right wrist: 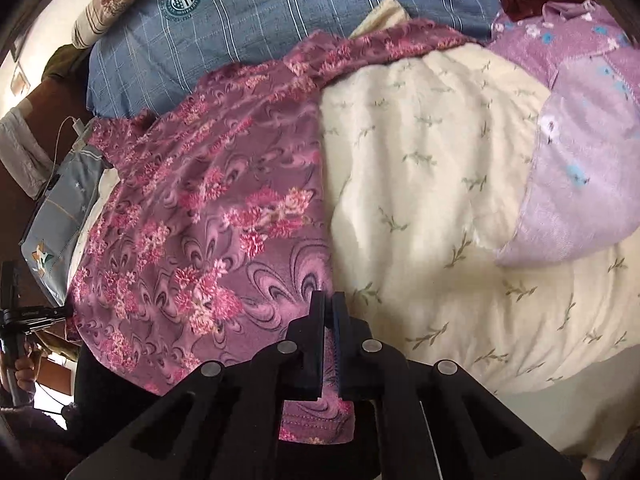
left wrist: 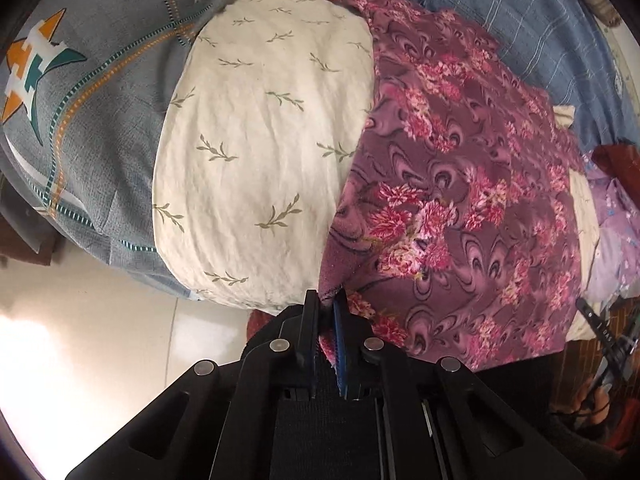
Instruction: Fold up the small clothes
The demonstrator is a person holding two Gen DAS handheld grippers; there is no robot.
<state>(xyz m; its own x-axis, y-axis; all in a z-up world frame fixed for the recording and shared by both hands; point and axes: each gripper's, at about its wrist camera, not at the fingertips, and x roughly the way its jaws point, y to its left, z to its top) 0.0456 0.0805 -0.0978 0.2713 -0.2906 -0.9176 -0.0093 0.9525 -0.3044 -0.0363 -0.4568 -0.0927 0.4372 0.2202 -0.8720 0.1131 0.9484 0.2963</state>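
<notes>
Left gripper (left wrist: 326,300) low at bed edge, fingers pinched tight on near hem of floral purple garment (left wrist: 460,208). Right gripper (right wrist: 329,304) likewise clamped on same garment's (right wrist: 208,220) opposite near corner, hem hanging below fingers. Garment spread flat over cream leaf-print quilt (right wrist: 440,200), beside lilac flowered cloth (right wrist: 580,168). Blue plaid bedding (right wrist: 260,12) carries round crest, lettering unreadable. Grey pillow (left wrist: 80,92) shows orange-teal star motif. Garment's far end bunched, shape unclear.
</notes>
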